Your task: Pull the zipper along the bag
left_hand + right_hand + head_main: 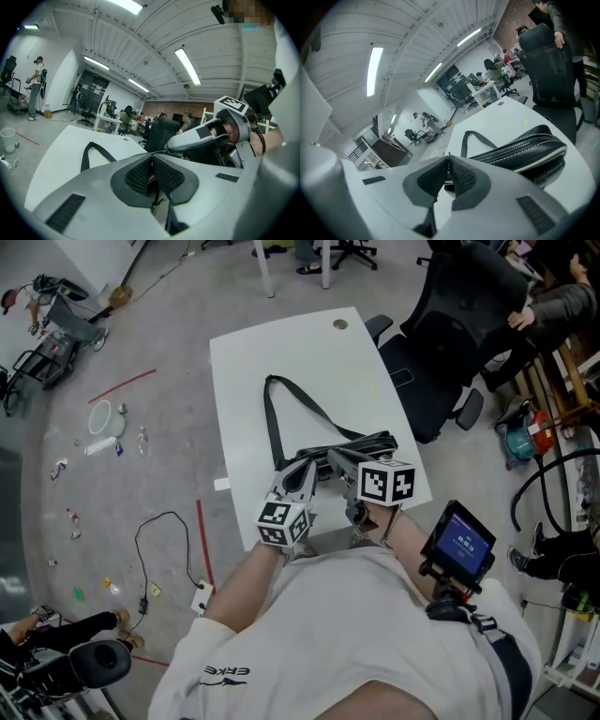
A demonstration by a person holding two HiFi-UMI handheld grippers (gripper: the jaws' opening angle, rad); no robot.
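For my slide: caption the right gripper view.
Right gripper pinches the zipper pull of the black bag on the table.

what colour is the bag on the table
The bag is black, with white stitching; clearest in the right gripper view.

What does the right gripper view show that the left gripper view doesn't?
Only the right gripper view: the bag body with its zipper teeth, and a small metal tip, likely the pull, pinched in the right gripper's shut jaws. Only the left gripper view: the right gripper seen from outside, and the left gripper's own closed jaws. Both: the strap lying on the white table.
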